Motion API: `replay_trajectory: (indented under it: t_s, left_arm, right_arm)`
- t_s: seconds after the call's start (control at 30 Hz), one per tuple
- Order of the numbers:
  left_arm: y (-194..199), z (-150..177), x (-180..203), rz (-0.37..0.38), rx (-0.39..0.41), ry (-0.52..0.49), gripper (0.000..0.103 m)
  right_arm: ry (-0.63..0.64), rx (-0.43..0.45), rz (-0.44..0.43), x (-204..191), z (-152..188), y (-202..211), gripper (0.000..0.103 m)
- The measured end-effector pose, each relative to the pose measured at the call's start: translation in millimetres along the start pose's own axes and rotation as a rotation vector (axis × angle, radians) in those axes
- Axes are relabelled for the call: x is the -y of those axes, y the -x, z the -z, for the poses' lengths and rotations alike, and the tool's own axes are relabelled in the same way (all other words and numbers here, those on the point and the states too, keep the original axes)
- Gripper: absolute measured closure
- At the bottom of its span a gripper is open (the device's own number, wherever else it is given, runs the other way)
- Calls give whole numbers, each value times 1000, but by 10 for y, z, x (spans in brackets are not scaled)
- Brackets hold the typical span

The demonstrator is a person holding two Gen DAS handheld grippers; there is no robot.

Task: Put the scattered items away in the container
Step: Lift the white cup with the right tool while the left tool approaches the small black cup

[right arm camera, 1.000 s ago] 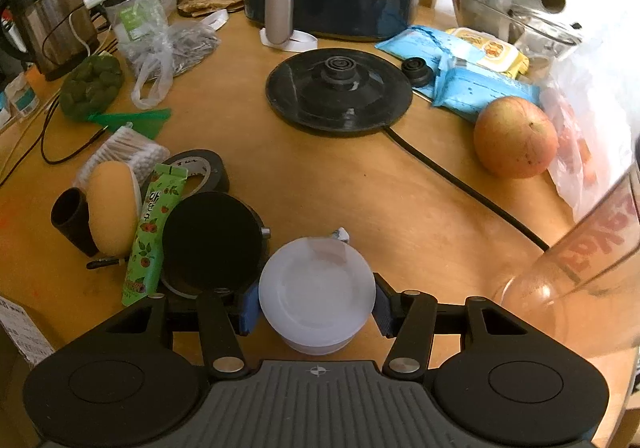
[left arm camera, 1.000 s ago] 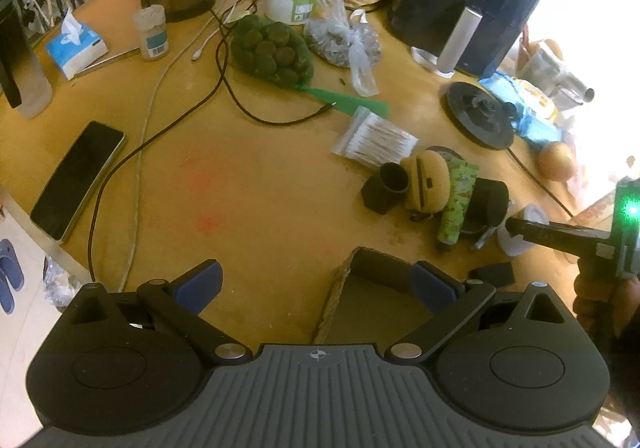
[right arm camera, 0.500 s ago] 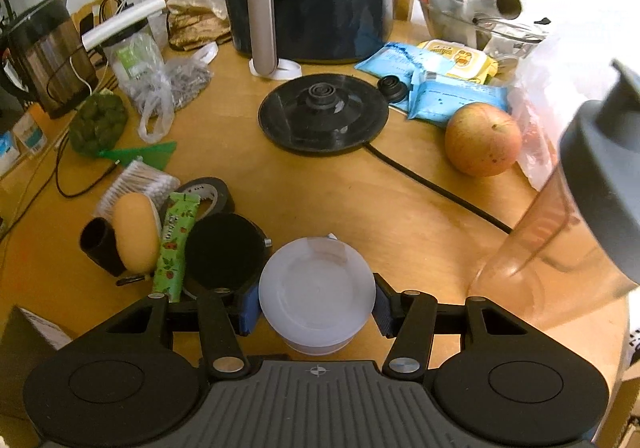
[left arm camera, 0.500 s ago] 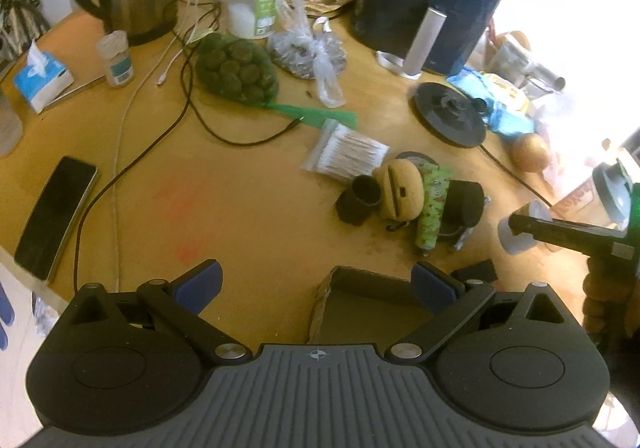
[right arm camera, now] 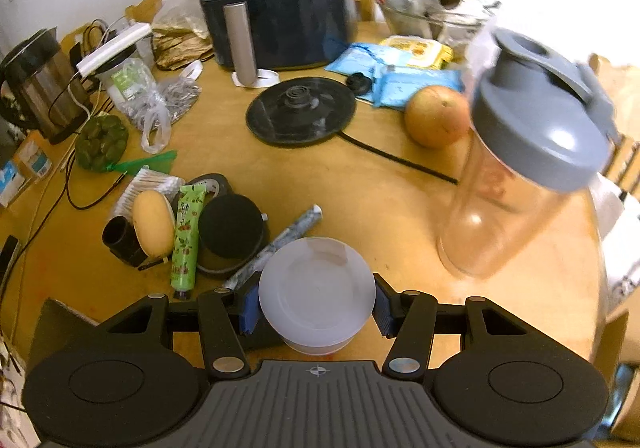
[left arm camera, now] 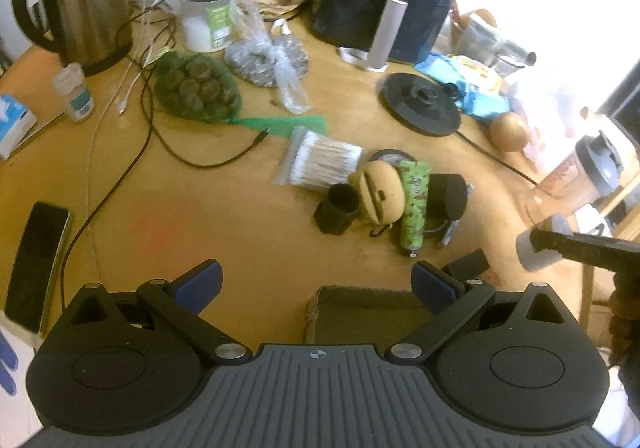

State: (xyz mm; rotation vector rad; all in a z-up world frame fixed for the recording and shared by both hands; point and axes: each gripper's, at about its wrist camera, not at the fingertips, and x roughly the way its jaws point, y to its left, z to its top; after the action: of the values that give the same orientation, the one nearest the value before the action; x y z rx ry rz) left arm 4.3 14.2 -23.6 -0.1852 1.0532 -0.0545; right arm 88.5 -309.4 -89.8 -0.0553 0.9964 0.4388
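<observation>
Since the earlier frame, my right gripper (right arm camera: 316, 308) has risen with the white round tub (right arm camera: 316, 288), and more of the table (right arm camera: 380, 200) shows around it than before. Its blue pads press on both sides of the tub, so it is grasping it, and the tub hangs above the table. My left gripper (left arm camera: 316, 284) is released, with wide jaws and nothing between them; it hovers over the near corner of the cardboard box (left arm camera: 360, 312), which I take for the container. From the left wrist view I also see the right gripper at the far right with the tub in it, well apart from the box.

Next to the tub, a small pile waits on the table: a black cup (right arm camera: 120, 238), a yellow sponge-like thing (right arm camera: 154, 226), a green tube (right arm camera: 186, 236), a black round pad (right arm camera: 232, 226), a tape roll (right arm camera: 212, 184), a bag of cotton swabs (right arm camera: 148, 184) and a grey printed stick (right arm camera: 280, 244). A clear shaker bottle (right arm camera: 520, 176) stands to the right.

I judge the task is at its beginning. I cannot see inside the box, so I cannot tell if anything is already there. The tub must travel to the box, and then the pile follows piece by piece.
</observation>
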Motion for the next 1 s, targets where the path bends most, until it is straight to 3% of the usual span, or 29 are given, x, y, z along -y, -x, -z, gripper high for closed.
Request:
replay_trajectory:
  t_s: [0.47, 0.8, 0.83, 0.87, 1.0]
  left_arm:
    - [-147, -205, 91, 76, 40, -145, 0]
    - [-443, -324, 192, 57, 52, -252, 1]
    - [-472, -331, 201, 54, 50, -261, 4]
    - [-522, -339, 212, 52, 43, -271, 17]
    - [-733, -357, 241, 36, 7, -300, 20]
  right_arm:
    - [-140, 37, 51, 85, 308, 376, 46]
    - [-189, 56, 59, 218, 368, 459, 46]
    - [-191, 54, 63, 236, 373, 455, 46]
    - [-195, 50, 68, 258, 380, 449, 46]
    - [-210, 47, 74, 341, 419, 462, 46]
